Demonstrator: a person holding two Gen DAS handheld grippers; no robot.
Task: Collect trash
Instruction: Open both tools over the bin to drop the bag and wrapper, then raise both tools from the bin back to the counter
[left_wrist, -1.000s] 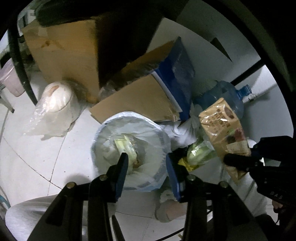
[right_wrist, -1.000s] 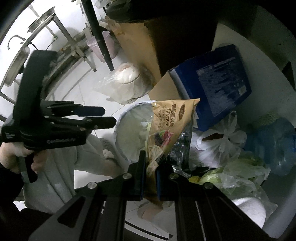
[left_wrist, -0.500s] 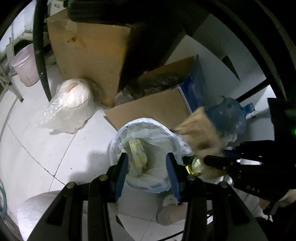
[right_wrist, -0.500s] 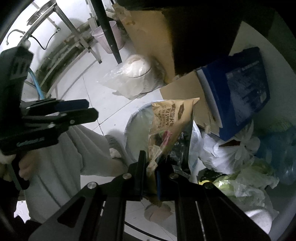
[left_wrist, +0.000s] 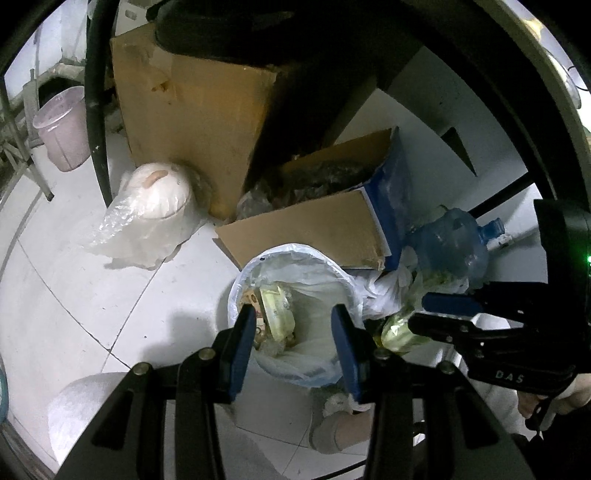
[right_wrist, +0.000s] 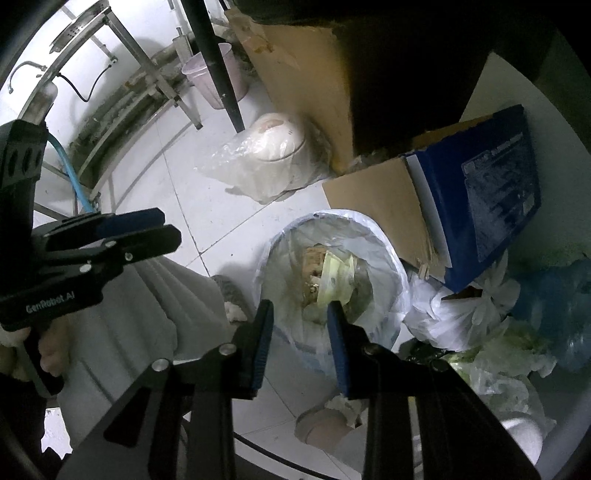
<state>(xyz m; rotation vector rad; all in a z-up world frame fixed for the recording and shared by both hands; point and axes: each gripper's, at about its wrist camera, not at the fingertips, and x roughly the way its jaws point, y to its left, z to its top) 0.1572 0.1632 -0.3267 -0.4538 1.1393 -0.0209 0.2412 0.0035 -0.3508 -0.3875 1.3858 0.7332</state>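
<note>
Right wrist view: right gripper (right_wrist: 299, 325) jaws, earlier clamping a snack bag, now gape empty over the bin (right_wrist: 384, 236).

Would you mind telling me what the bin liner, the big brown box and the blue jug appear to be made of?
Bin liner: thin translucent whitish plastic film, judging by its crinkles and soft sheen. Brown box: matte corrugated cardboard, probably, with a torn edge and stains. Blue jug: tinted see-through plastic, likely rigid, glossy with highlights.
</note>
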